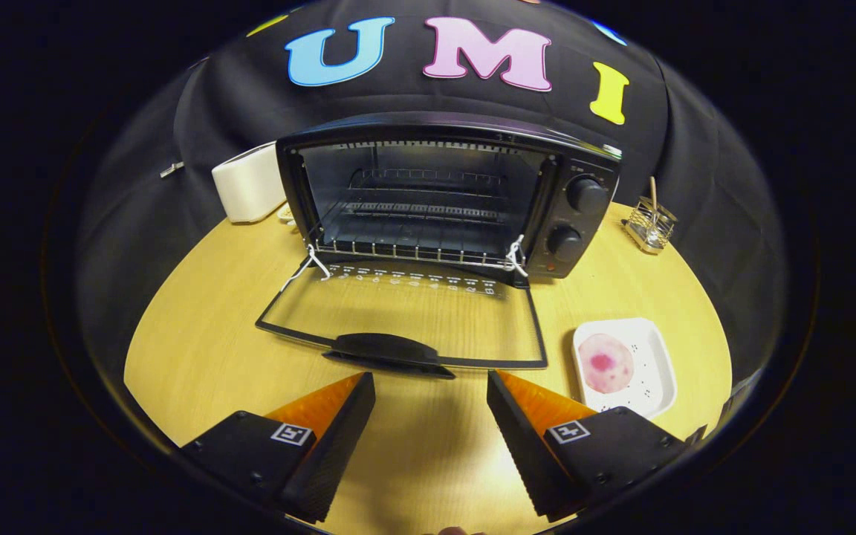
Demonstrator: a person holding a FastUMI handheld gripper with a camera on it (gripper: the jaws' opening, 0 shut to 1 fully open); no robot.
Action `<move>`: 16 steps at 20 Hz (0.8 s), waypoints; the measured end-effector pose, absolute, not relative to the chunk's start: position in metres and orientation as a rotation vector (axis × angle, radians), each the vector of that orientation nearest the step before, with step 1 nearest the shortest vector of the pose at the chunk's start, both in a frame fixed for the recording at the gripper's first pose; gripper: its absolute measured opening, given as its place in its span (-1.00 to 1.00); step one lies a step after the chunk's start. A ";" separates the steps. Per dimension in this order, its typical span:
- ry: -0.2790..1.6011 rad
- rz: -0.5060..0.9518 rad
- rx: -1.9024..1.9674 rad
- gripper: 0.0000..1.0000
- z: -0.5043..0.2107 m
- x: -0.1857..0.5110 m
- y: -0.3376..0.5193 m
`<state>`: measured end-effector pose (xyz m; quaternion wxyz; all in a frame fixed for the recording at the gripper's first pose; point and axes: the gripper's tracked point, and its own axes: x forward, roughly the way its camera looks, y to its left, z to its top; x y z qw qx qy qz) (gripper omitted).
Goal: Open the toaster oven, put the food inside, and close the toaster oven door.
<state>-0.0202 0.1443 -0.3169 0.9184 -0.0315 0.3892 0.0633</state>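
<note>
Toaster oven (pixel 446 197) is what we are facing across a round wooden table (pixel 198 342), and we are describing the scene from the nearest parts outward. Nearest to us, the gripper (pixel 432 390) is hovering over bare tabletop with its two fingers (pixel 339 423) spread wide apart and nothing between them (neither finger is touching anything). Just ahead of the fingertips, the oven's glass door (pixel 398 316) is lying folded fully down, flat over the table, with its dark handle (pixel 387 351) pointing toward us. Beside the door's right corner, and just beyond the right finger, a white square tray (pixel 651 371) is resting on the table and is carrying a round pinkish food item (pixel 606 362) with a darker red centre. Beyond the door, the oven cavity is standing open, showing a wire rack (pixel 420 215) inside; two knobs (pixel 584 195) are sitting on its right panel. Farther back, a white appliance (pixel 250 182) is standing just left of the oven, and a small wire holder (pixel 651 223) is standing well to the right.
</note>
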 end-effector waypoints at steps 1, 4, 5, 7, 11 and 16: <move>0.797 0.126 -0.064 0.98 -0.312 -0.021 0.134; 0.773 0.113 -0.057 0.98 -0.294 -0.016 0.093; 0.764 0.106 -0.058 0.98 -0.287 -0.013 0.077; 0.756 0.094 -0.047 0.98 -0.277 -0.007 0.045; 0.786 0.082 -0.050 0.98 -0.270 -0.004 -0.015; 0.850 0.103 -0.042 0.98 -0.280 0.003 -0.072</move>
